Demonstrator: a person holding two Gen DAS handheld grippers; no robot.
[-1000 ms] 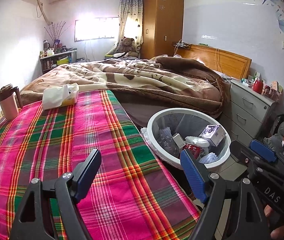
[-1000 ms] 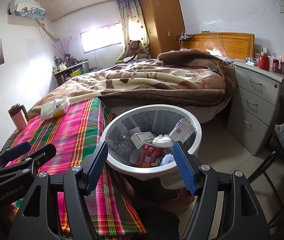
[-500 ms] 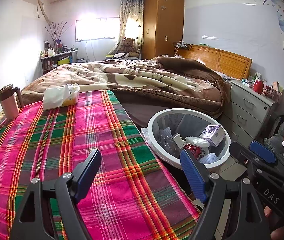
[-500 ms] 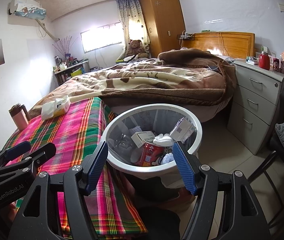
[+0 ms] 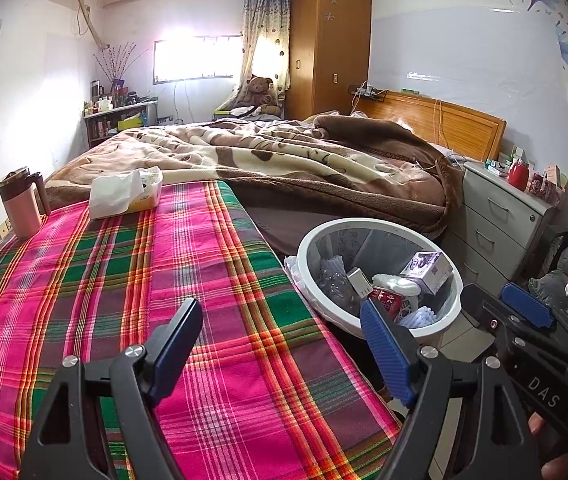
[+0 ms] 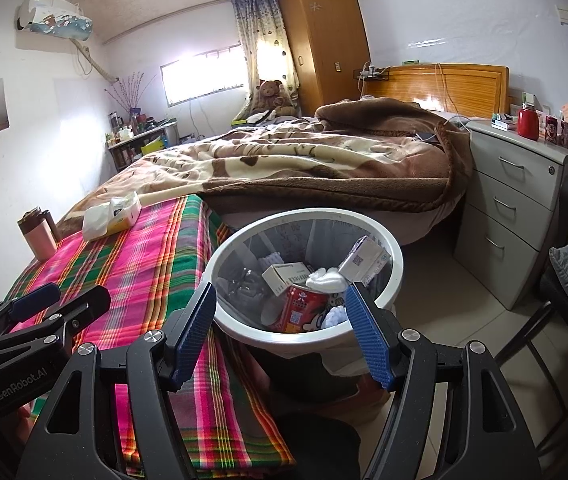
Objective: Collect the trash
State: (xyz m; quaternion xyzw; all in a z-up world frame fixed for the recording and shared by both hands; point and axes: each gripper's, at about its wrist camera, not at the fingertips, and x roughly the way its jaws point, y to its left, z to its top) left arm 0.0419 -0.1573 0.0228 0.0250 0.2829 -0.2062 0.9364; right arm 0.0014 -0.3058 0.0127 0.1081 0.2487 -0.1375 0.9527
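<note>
White walls enclose a bed (image 5: 284, 160) with a brown blanket, a wooden wardrobe (image 5: 326, 48) beside a bright curtained window (image 5: 196, 58), grey drawers (image 6: 524, 200) on a tiled floor (image 6: 436, 280), wall decals at right

The left gripper (image 5: 280, 344) fills the bottom of the left wrist view, its two blue-padded fingers (image 5: 176, 344) spread wide with nothing between them, angled gently downward. The right gripper (image 6: 280, 332) sits the same way at the bottom of the right wrist view, jaws apart and empty, blue pads (image 6: 368, 336) facing each other. Each gripper also shows in the other's picture, the right one at the lower right edge of the left view with a bit of the person's hand (image 5: 540, 426) beneath it, the left one at the lower left edge of the right view.
</note>
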